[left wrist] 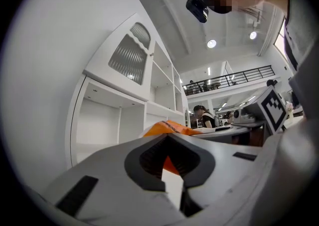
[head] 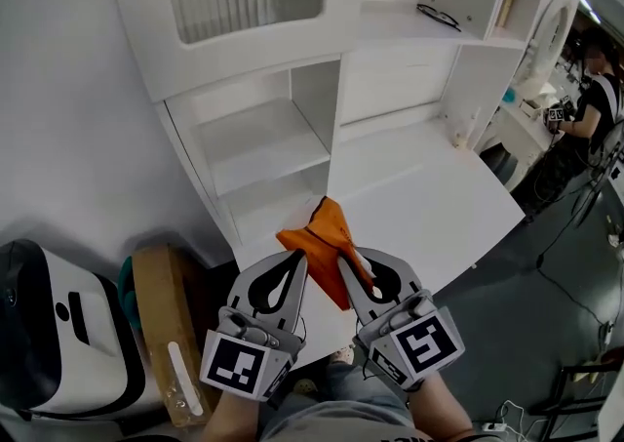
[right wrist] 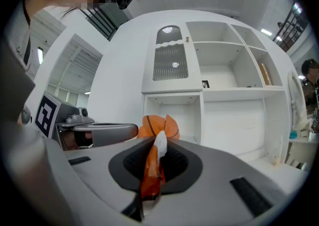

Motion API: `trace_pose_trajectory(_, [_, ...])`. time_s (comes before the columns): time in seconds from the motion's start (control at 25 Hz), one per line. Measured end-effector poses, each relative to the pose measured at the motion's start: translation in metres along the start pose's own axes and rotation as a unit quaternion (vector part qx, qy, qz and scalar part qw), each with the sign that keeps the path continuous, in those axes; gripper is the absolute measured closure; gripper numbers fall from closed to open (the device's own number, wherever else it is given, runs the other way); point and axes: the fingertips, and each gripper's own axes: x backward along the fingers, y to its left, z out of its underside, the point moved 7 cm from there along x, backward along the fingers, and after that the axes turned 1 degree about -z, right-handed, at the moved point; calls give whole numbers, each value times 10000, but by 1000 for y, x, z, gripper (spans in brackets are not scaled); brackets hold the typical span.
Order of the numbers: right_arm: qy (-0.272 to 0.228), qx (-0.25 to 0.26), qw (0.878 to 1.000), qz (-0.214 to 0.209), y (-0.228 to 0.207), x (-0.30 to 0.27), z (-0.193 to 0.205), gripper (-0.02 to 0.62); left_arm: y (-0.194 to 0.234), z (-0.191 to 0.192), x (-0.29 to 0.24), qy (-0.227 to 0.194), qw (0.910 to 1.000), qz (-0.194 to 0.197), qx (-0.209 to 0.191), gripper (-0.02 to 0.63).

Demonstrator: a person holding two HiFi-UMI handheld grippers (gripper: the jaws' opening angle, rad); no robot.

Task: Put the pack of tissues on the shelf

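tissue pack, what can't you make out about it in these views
- Head view: the tissue pack is crumpled, and the left gripper and right gripper cover its near end; any print is too small.
- Left gripper view: the jaws' own body hides all but its orange top.
- Right gripper view: only a pinched strip and the top show; the rest sits behind the jaws.

Open shelf bays point(head: 263, 142) ahead, apparently free for passage; upright divider point(head: 317, 103) alongside, rightward.
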Motion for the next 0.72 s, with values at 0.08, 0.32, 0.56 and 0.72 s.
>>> trace_pose_trajectory(0.08, [-31,-9,9999,-114,-7,-10,-2,557,5,0,-5,109,9999,-113,-4,575])
trace_pose_trajectory(0.32, [-114,-22,9991,-396,-25,-35,-7,557,20,-3,-19,170,9988,-439,-102,575])
trace_pose_trajectory(0.56, [-153,-45,9978,-645,-38,-53,-9,557,29,-6,-32,137,9974,-693,-162,575])
trace_pose_trajectory(0.72, [-173,-79,9966,-803,-48,-61,-9,557,32,-7,-40,41,9961,-856,-190,575])
